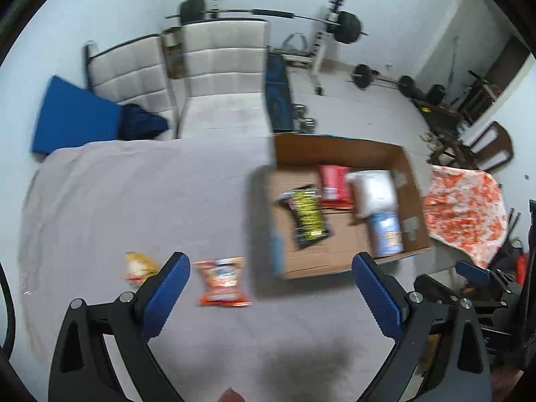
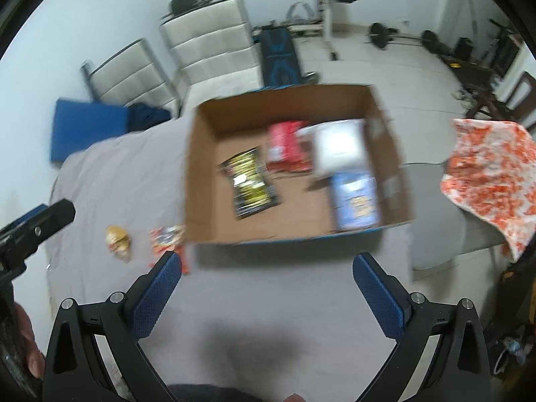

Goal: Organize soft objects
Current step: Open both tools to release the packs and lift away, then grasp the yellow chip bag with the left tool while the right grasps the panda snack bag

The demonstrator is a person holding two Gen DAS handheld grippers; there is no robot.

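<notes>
Four packets are being kept in the box (image 2: 201, 174); two packets, orange (image 1: 221, 281) and yellow (image 1: 139, 264), are being left outside. Both grippers, left (image 1: 268, 288) and right (image 2: 266, 284), are being held wide, empty.

Home gym behind the grey-sheeted table (image 1: 134, 201)

Two white padded chairs (image 1: 221, 63) just behind the table — beyond them a racked barbell (image 1: 268, 13); an orange-patterned cloth (image 1: 465, 207) lies right of the table.

Your brown corrugated cardboard box (image 2: 201, 174) looks matt and papery. It sits on a grey cloth table cover (image 1: 134, 201), soft and slightly creased. The glossy orange foil snack bag (image 1: 221, 281) shines, and your gripper's textured blue rubber pads (image 2: 157, 298) look rough against matt black plastic.
</notes>
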